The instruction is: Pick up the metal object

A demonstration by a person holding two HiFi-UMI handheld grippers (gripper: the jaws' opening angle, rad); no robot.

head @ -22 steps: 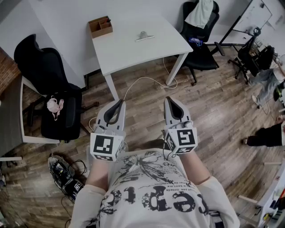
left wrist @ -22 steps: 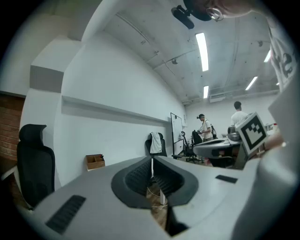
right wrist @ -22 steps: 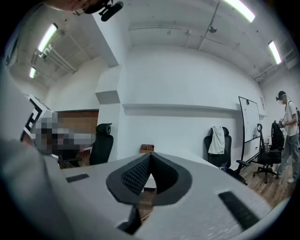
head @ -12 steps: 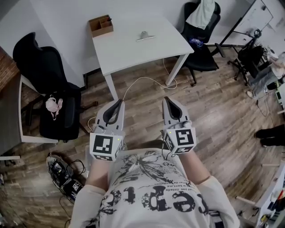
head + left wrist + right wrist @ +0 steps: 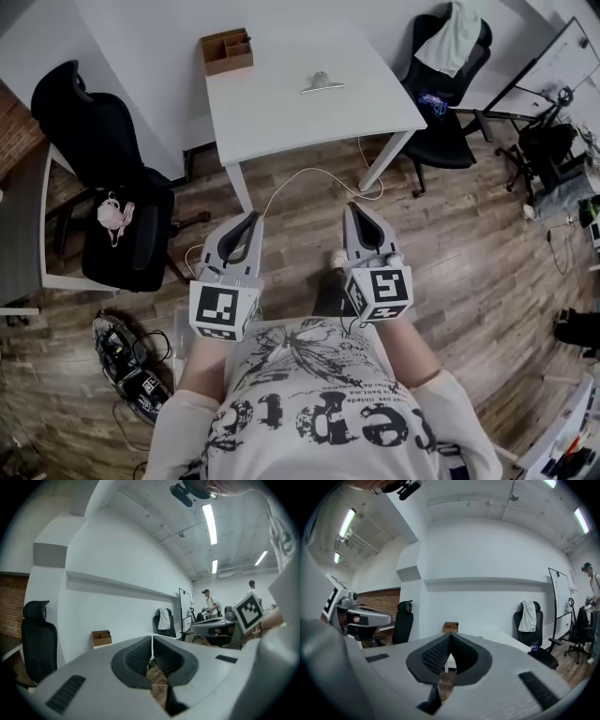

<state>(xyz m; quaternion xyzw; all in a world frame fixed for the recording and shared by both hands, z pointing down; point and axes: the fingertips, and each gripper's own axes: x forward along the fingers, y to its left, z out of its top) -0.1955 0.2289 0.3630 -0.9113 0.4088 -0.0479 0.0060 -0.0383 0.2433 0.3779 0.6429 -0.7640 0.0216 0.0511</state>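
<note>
Too small in head view to tell shape of metal object [image 5: 322,82] on table [image 5: 281,112]; just a pale flat piece. Same for contents of wooden box [image 5: 228,50]. Table top mostly blocked in left gripper view by left gripper [image 5: 152,639] itself. Dark side table [image 5: 21,234] cut by left edge. Person [image 5: 591,592] cut by right edge of right gripper view. Bottom-right clutter [image 5: 572,459] cropped, unreadable.

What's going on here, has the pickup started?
Not yet. A person stands back from the white table, holding a gripper in each hand in front of the body. The left gripper and right gripper both have their jaws together with nothing between them. The metal object lies untouched on the table, and a wooden box sits at its far left corner.
</note>
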